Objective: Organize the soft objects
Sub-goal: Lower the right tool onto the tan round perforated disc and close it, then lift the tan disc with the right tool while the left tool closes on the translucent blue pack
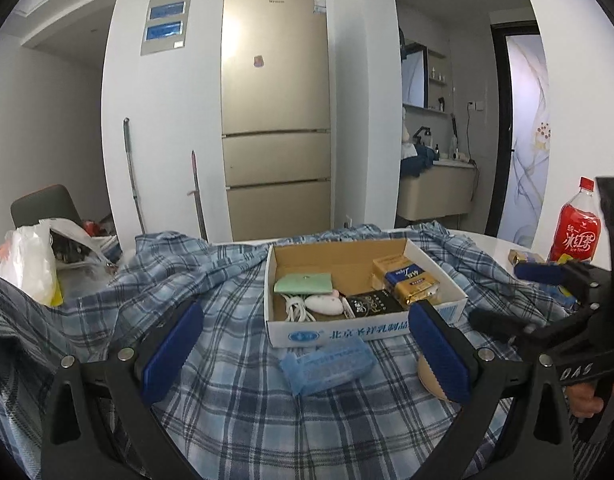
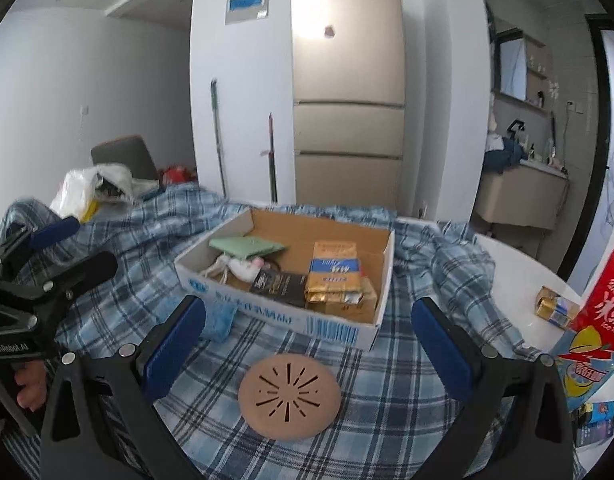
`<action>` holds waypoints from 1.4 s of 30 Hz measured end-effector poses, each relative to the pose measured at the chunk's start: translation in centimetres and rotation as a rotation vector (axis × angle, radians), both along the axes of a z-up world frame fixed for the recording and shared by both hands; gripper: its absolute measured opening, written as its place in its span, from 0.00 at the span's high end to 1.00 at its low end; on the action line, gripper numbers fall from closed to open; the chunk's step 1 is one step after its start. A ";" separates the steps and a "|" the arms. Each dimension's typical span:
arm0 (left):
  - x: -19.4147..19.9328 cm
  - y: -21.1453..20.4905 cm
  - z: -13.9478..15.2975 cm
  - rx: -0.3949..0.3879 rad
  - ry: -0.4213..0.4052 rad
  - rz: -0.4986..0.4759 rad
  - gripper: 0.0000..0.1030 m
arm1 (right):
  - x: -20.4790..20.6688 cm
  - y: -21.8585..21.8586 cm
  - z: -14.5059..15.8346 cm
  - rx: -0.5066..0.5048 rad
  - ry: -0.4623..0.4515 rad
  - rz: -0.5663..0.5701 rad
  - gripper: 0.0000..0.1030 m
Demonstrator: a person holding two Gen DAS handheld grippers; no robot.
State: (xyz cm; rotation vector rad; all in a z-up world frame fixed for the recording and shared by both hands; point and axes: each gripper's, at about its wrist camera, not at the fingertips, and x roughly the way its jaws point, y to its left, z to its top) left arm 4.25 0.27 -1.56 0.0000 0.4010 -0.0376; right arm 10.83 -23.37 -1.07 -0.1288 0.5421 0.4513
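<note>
**Ana:** Left claw (image 1: pixel 305 342) is spread wide, holding nothing, and look what sits between its pads: the blue pouch (image 1: pixel 327 366), lying flat on the plaid cloth (image 1: pixel 227 420) just short of the box (image 1: pixel 367 330).

**Ben:** That's a line-up, I'd say. Pouch dead ahead at twelve o'clock, jaws wide enough to straddle it. And the right?

**Ana:** Right claw (image 2: pixel 307 344) is gaping too, empty. Its view has the tan disc (image 2: pixel 289 396) square in the middle, near the box's front wall.

**Ben:** So each claw faces its own soft piece. Sensible split: neither has to cross over the other.

**Ana:** The box sits at twelve for both, open-topped, already carrying a green wallet (image 1: pixel 303 283), a white cable (image 1: pixel 297 308), a dark packet (image 1: pixel 373 304) and gold packs (image 1: pixel 411 280).

**Ben:** Which reads as the drop-off. There's bare cardboard at the back for more.

**Ana:** Over at three o'clock, a red bottle (image 1: pixel 575 232) stands on the bare bench (image 2: pixel 519 276).

**Ben:** Rigid, so probably left out.
</note>
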 end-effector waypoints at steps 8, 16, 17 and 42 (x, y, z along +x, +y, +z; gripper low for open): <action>0.4 0.5 -0.4 -0.041 0.066 -0.014 0.00 | 2.9 1.5 -3.9 -0.104 0.295 0.057 0.01; 0.7 0.4 -0.5 -0.033 0.078 -0.007 0.00 | 3.7 2.1 -6.0 -0.207 0.387 0.026 0.05; 0.7 0.3 -0.5 -0.029 0.076 -0.011 0.00 | 3.8 2.3 -6.2 -0.219 0.395 0.028 0.07; 0.6 0.5 -0.6 -0.024 0.080 0.012 0.00 | 3.8 2.1 -6.5 -0.201 0.415 0.065 0.24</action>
